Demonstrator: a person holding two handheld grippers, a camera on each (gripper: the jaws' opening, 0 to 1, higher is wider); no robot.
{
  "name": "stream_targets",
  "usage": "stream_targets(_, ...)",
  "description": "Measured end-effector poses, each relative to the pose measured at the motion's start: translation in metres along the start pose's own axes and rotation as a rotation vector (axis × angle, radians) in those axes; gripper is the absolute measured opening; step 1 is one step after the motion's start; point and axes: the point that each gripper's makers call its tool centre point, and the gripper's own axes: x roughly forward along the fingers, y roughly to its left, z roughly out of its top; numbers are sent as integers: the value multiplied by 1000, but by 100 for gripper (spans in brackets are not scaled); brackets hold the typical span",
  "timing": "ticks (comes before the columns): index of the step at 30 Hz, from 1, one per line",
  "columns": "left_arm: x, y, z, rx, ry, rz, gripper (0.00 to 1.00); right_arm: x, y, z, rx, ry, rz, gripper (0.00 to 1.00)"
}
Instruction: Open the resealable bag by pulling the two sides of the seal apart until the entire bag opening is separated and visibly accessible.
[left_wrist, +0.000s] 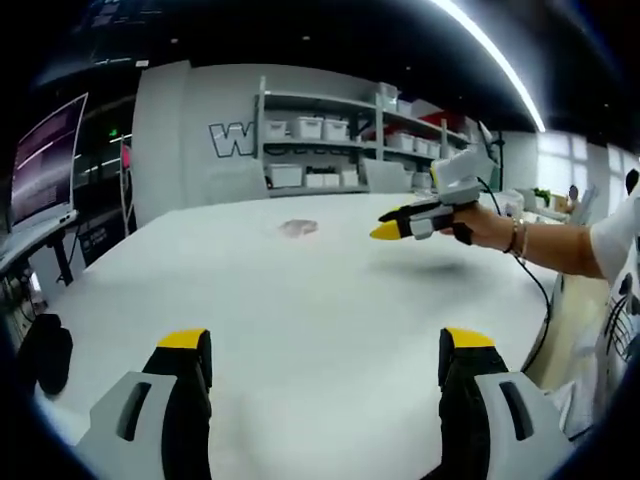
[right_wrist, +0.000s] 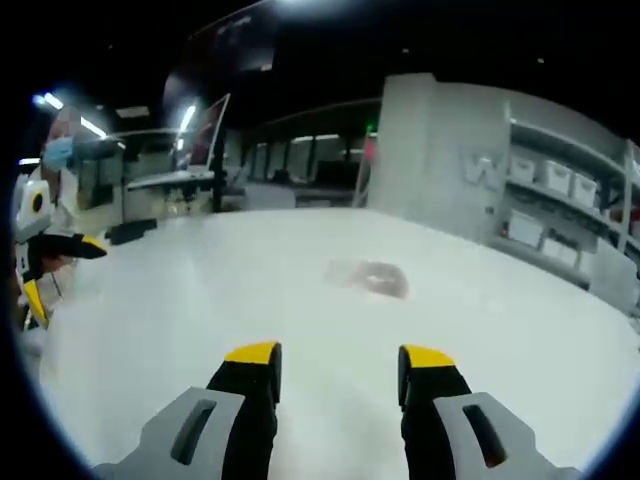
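Note:
A small clear resealable bag (left_wrist: 298, 228) with something brownish inside lies flat on the white table (left_wrist: 300, 310), far ahead of my left gripper (left_wrist: 325, 345). That gripper is open wide, with nothing between its yellow-tipped jaws. In the right gripper view the bag (right_wrist: 372, 277) lies a short way beyond my right gripper (right_wrist: 340, 355), which is open and empty as well. Seen from the left gripper view, the right gripper (left_wrist: 388, 230) hovers above the table to the right of the bag, held by a hand (left_wrist: 490, 225). The left gripper (right_wrist: 45, 265) appears at the left edge of the right gripper view.
Shelves with white bins (left_wrist: 320, 128) stand behind the table against a grey wall. A monitor (left_wrist: 45, 160) sits on a desk at the left, and a black object (left_wrist: 45, 352) is beside the table's near left edge. A cable (left_wrist: 540, 290) trails from the right gripper.

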Motion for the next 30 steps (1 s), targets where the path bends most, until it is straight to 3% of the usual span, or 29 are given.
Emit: stream_targets(30, 11, 12, 4, -8, 19, 6, 93, 44, -7, 17, -10, 4, 39, 40)
